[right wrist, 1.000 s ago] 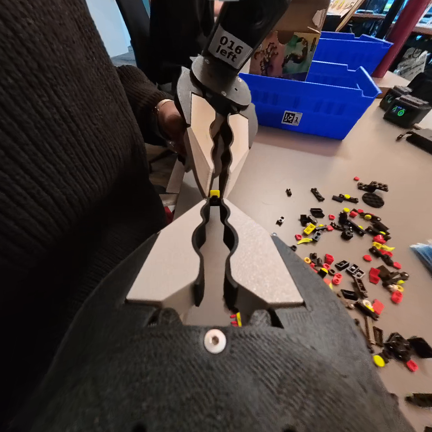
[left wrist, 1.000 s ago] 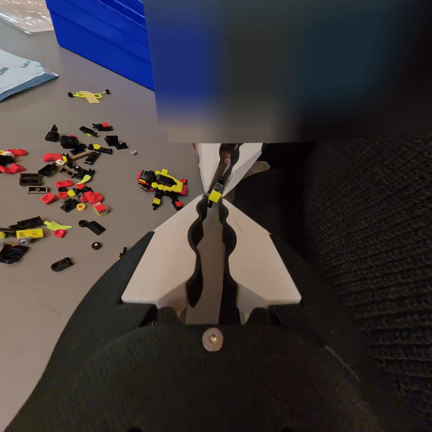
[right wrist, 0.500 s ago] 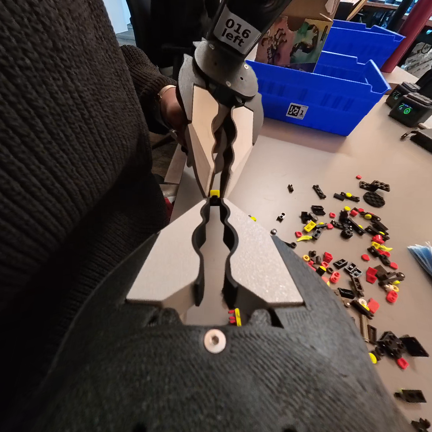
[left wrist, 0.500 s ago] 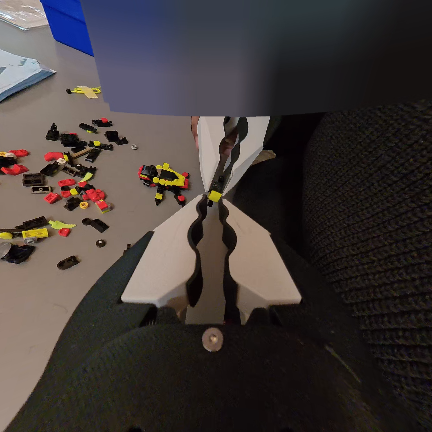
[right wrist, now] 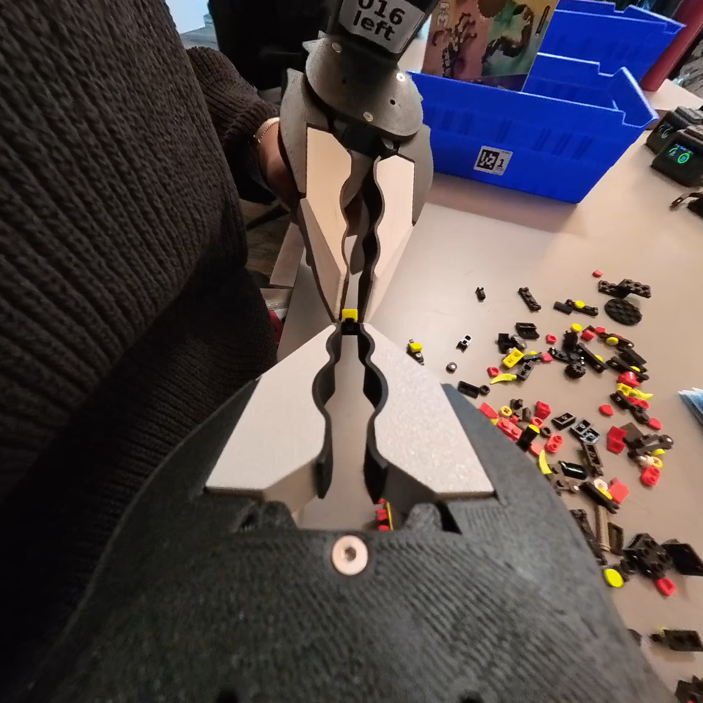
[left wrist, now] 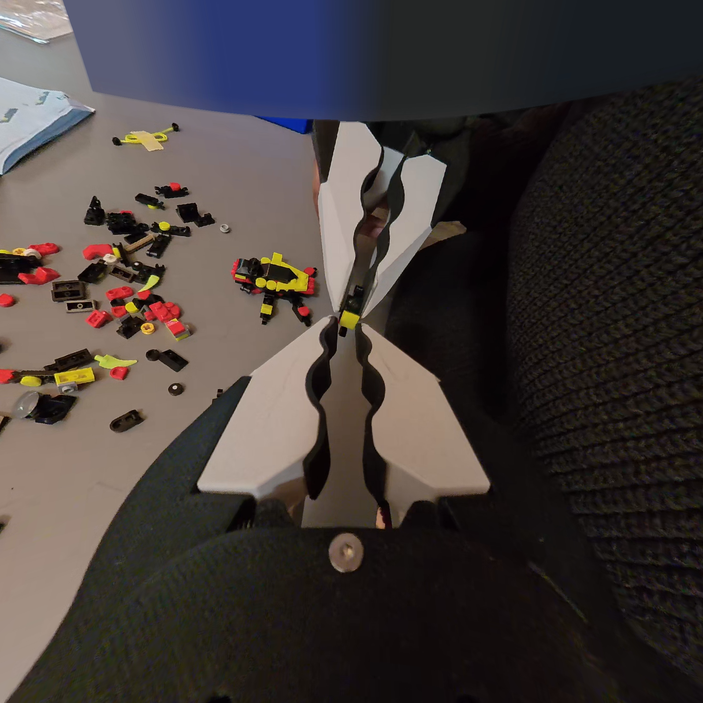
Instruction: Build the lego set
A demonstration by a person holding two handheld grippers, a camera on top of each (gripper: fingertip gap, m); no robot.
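Observation:
My left gripper (left wrist: pixel 345 326) and right gripper (right wrist: pixel 349 328) meet tip to tip in the air, near the person's black sweater. The left gripper is shut on a small yellow brick (left wrist: pixel 348 318), which also shows in the right wrist view (right wrist: pixel 350 315). The right gripper, seen from the left wrist view (left wrist: pixel 353 304), is shut on a small black piece (right wrist: pixel 349 327) that touches the yellow brick. The left gripper hangs from above in the right wrist view (right wrist: pixel 350 310). A part-built red, yellow and black model (left wrist: pixel 274 279) lies on the grey table (left wrist: pixel 228 182).
Loose black, red and yellow pieces (left wrist: pixel 125 289) are scattered over the table (right wrist: pixel 494 247), also to the right in the right wrist view (right wrist: pixel 570 399). Blue bins (right wrist: pixel 532 129) stand at the back. A booklet (left wrist: pixel 30 114) lies far left. The sweater (left wrist: pixel 608 304) fills one side. Both grippers' tips are close together, under 4 cm apart.
Both grippers stay joined tip to tip on the small pieces. The pair has shifted a little, so each far gripper looks larger and more tilted. The pieces on the table have not moved.

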